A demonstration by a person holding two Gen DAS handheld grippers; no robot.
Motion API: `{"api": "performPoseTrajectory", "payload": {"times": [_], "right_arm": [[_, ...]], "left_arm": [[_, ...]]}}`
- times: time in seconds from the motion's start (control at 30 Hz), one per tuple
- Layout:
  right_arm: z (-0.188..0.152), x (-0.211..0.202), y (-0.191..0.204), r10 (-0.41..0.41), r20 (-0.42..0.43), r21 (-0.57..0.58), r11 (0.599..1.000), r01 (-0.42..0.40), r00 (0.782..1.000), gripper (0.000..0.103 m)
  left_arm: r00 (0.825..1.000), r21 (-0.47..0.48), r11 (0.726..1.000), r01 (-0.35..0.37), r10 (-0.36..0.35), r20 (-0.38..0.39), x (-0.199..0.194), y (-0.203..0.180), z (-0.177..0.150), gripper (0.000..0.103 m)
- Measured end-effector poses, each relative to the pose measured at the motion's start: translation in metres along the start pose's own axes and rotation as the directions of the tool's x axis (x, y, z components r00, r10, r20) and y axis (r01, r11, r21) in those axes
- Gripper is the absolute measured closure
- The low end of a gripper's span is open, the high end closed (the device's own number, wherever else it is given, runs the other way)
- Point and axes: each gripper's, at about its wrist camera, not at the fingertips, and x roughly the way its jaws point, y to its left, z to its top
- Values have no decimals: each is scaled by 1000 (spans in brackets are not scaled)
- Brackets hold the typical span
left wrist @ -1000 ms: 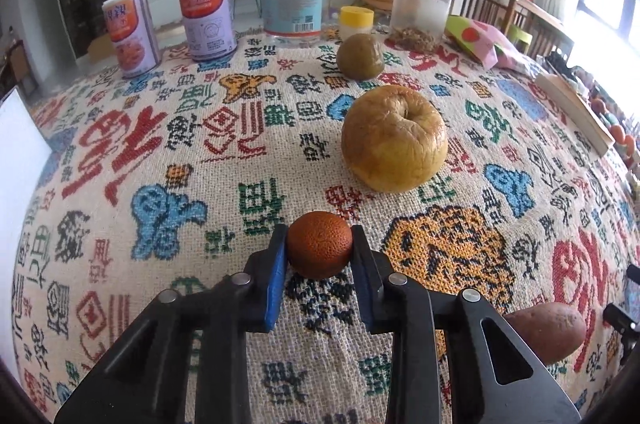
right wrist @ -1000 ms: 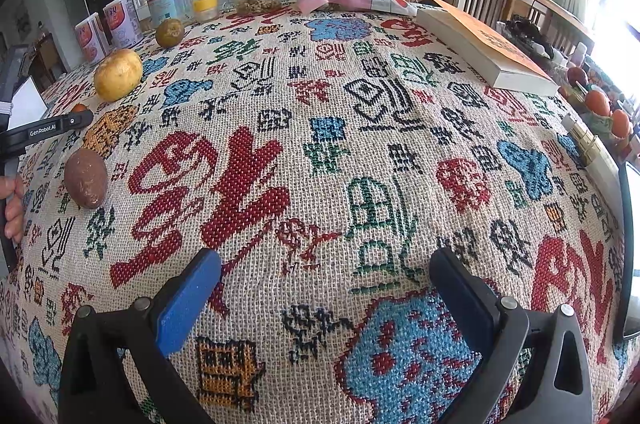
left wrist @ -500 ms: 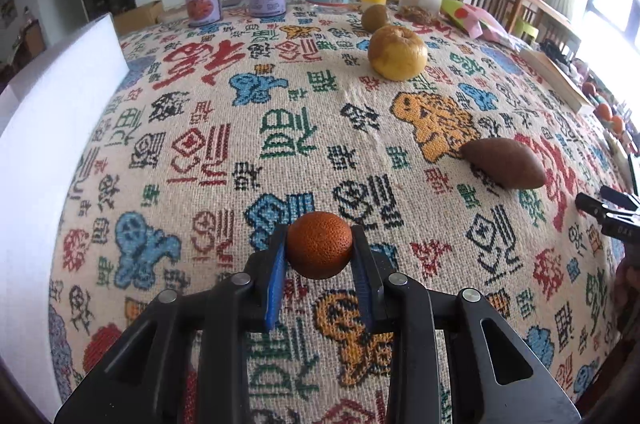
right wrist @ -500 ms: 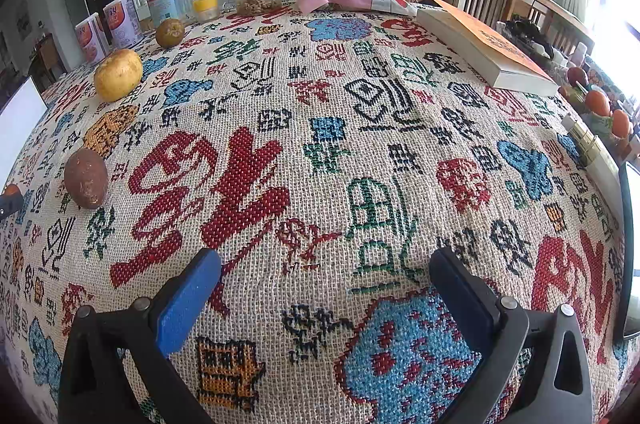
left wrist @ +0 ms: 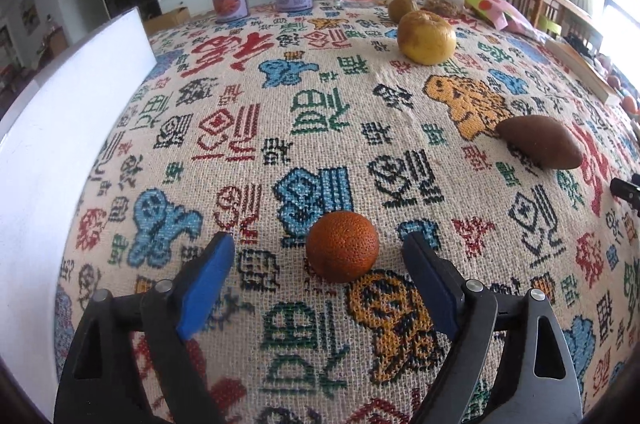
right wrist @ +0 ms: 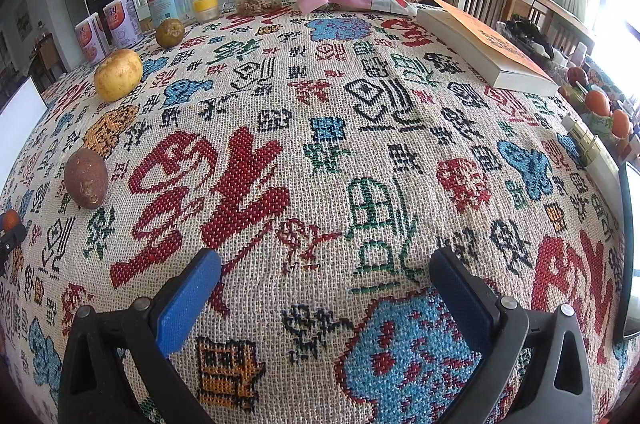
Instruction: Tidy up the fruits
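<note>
1. Left gripper [left wrist: 320, 256]: jaws have just been opening and now stand wide; the small orange fruit [left wrist: 342, 247] sits between them on the tablecloth [left wrist: 256, 128], touching neither pad.
2. The fruit lies dead ahead of the jaws, near the table's left edge.
3. Right gripper [right wrist: 326, 282]: jaws wide, nothing between them.
4. Brown fruit [left wrist: 540, 143], long axis apparently crosswise, lies between the two grippers; the yellow fruit [left wrist: 426, 37] lies toward the far edge.

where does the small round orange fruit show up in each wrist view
Left wrist: small round orange fruit low centre, on the cloth between the open blue pads.
Right wrist: at the far left edge, partly cut off.
Shared landmark: brown oval fruit.
</note>
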Motion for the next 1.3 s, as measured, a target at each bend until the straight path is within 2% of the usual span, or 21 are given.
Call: {"api": "performPoseTrajectory", "payload": {"times": [0.1, 0.3, 1.3], "right_arm": [[0, 0, 0, 0, 0, 0, 1000, 0, 1000, 0], [0, 0, 0, 0, 0, 0, 1000, 0, 1000, 0], [0, 0, 0, 0, 0, 0, 1000, 0, 1000, 0]], "left_arm": [[1000, -46, 999, 16, -17, -23, 4, 8, 1, 6], [999, -40, 999, 19, -20, -27, 5, 7, 0, 3], [999, -39, 999, 19, -20, -28, 6, 7, 0, 1]]}}
